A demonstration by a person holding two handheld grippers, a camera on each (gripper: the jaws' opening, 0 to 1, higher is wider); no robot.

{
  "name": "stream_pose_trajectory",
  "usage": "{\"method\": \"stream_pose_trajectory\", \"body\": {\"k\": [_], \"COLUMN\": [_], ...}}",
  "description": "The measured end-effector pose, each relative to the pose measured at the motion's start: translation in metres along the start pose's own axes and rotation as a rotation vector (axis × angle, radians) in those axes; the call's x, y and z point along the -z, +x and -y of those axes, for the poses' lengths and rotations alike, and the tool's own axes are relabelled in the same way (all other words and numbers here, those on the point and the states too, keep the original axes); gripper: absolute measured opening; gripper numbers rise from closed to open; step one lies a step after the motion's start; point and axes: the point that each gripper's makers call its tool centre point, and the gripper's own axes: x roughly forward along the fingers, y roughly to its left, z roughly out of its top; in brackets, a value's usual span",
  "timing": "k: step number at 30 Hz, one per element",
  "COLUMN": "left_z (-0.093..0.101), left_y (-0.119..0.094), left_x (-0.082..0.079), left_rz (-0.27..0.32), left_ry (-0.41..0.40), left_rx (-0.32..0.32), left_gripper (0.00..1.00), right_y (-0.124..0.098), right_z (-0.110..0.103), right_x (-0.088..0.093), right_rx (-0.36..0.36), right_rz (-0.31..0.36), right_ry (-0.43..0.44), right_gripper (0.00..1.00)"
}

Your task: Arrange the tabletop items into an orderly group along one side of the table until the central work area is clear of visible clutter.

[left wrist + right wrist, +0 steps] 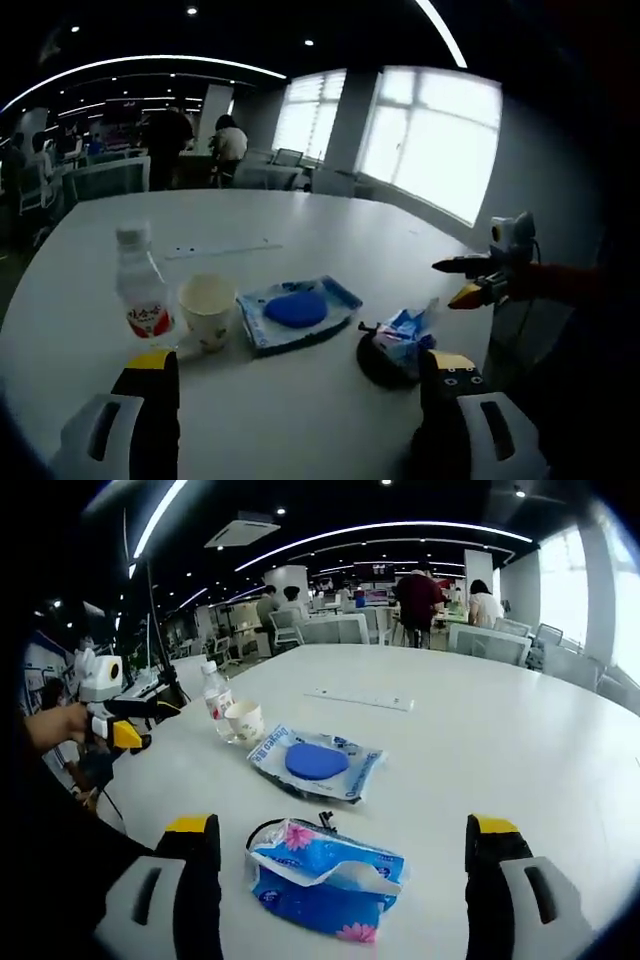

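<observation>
Your left gripper & right gripper: jaws spread wide, holding nothing, over bottle, cup, tissue pack on white surface.

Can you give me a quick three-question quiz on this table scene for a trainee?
1. True or false: the paper cup stands right next to the water bottle.
2. What lies on the wet wipes pack? A) a blue round lid B) a spoon C) a pen
3. Fill in: the nearest thing between the right claw jaws is a ____ pack.

Key:
1. True
2. A, the blue round lid
3. Tissue; the tissue pack lies on the white table, and both the right and left claw are open.
</observation>
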Motion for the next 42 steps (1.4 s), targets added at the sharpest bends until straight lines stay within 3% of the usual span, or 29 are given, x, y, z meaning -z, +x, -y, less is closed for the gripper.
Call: {"method": "stream_pose_trajectory", "body": {"k": [8,15,25,29,33,37,42], "left_z": [0.016,0.033,0.065,0.080,0.090,0.101,0.124], "left_y": [0.004,0.015,0.037,0.044,0.049,0.060,0.075], "left_x": [0.003,0.006,0.034,0.047,0.057,0.064,0.075], "left_rz": [-0.005,-0.018,-0.093,-0.130,-0.145,-0.153,-0.218], "left_ry": [-0.011,0.002,-0.060,-0.049,-0.078,-0.115,-0.069], "left_rx": [0.002,0.016,0.063,0.092,0.119,0.137,0.187], "left_gripper": [1.00,1.00,0.96,0.93,0.89,0.78,0.67], "right_y": [-0.004,-0.006,-0.002,0.001,0.004,0.006,0.007], "right_z": [0.002,0.011,0.020,0.022,0.024,0.025,0.027], "right_x": [0.002,0.017,0.039,0.050,0.060,0.068,0.077], "right_rx": [0.003,-0.002,-0.006,-0.020,-0.023,-0.022,-0.019], "right_rz": [0.003,-0.016,-0.057,-0.076,-0.097,-0.109,-0.133], "right_ry": [0.006,0.025,0.045,0.045,0.040,0.051,0.060], "right_gripper": [0.99,0.97,0.88,0.84,0.77,0.64,0.50]}}
